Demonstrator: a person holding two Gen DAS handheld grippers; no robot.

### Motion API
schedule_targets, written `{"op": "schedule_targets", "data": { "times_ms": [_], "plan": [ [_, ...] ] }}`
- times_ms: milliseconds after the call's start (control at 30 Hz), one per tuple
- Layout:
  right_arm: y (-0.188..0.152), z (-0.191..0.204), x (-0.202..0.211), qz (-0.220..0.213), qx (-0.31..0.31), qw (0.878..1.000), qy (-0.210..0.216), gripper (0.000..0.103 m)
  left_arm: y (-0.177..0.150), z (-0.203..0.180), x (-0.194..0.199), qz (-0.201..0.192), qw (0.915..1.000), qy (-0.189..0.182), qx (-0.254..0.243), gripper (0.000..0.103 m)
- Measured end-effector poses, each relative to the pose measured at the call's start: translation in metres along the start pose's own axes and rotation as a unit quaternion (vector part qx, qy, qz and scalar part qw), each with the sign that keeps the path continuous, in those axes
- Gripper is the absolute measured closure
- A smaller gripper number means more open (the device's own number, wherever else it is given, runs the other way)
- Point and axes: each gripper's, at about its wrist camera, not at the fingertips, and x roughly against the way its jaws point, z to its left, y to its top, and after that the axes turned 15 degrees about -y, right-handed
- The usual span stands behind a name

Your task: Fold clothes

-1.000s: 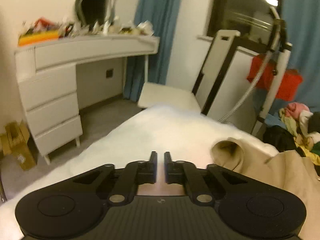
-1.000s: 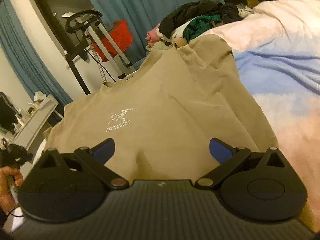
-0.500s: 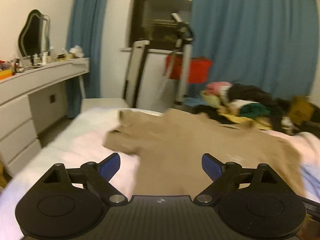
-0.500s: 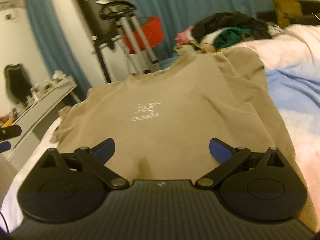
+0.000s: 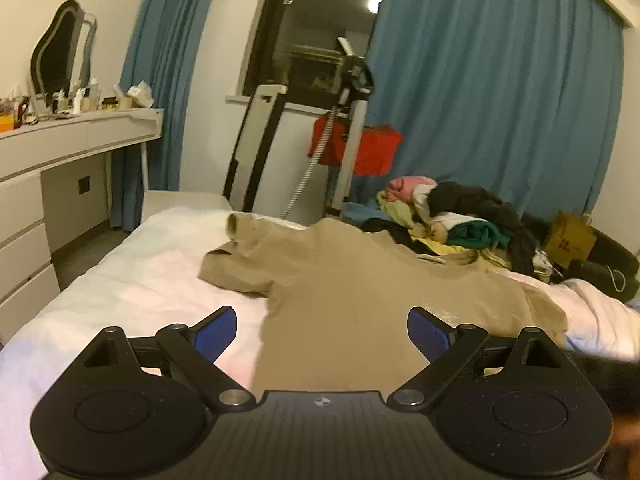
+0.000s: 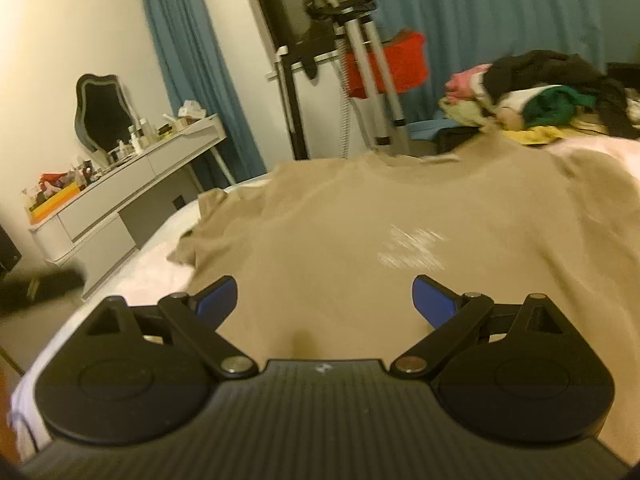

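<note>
A tan T-shirt (image 5: pixel 352 292) lies spread face up on the white bed (image 5: pixel 132 280), its left sleeve crumpled toward the bed's far corner. In the right wrist view the same tan T-shirt (image 6: pixel 360 240) fills the middle, with a blurred white logo (image 6: pixel 412 248) on the chest. My left gripper (image 5: pixel 320 332) hovers open over the shirt's lower hem, nothing between its blue pads. My right gripper (image 6: pixel 324 300) is open too, just above the shirt's lower front.
A pile of mixed clothes (image 5: pixel 452 220) sits at the bed's far right. A white dresser (image 5: pixel 60 160) with a mirror stands on the left. A garment steamer stand (image 5: pixel 348 136), a red item and blue curtains (image 5: pixel 492 92) are behind the bed.
My left gripper went from shut to open and swung right from the dresser side to face the shirt. My right gripper stayed open and turned left; its view is motion-blurred.
</note>
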Motion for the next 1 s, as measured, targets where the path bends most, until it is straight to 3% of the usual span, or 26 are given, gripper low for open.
{"op": "schedule_targets", "data": {
  "times_ms": [167,267,433,567,633,733,900,1000],
  "plan": [
    [0.05,0.088,-0.084,0.027,0.046,0.998,0.029,0.009,0.003,0.039,-0.008,0.007,0.9986,0.036,0.039,0.009],
    [0.072,0.145,-0.131,0.038,0.078,0.995,0.046,0.021,0.007,0.061,-0.01,-0.002,0.997,0.058,0.052,0.009],
    [0.077,0.222,-0.191,0.054,0.129,0.988,0.066,0.025,0.008,0.081,-0.018,-0.015,0.9926,0.106,0.057,0.009],
    [0.067,0.254,-0.227,0.065,0.167,0.983,0.048,0.04,0.007,0.094,-0.021,-0.025,0.9897,0.11,0.088,0.009],
    [0.064,0.265,-0.238,0.064,0.177,0.982,0.032,0.078,0.007,0.103,-0.02,-0.026,0.9872,0.108,0.114,0.009],
    [0.073,0.275,-0.238,0.038,0.16,0.986,0.039,0.095,0.005,0.115,-0.015,-0.034,0.983,0.105,0.147,0.009],
    [0.097,0.293,-0.239,-0.004,0.133,0.99,0.05,0.097,0.005,0.116,-0.006,-0.049,0.9798,0.122,0.151,0.009],
    [0.104,0.297,-0.24,-0.007,0.122,0.991,0.052,0.097,0.005,0.112,-0.003,-0.051,0.9807,0.126,0.141,0.009]
  ]
}}
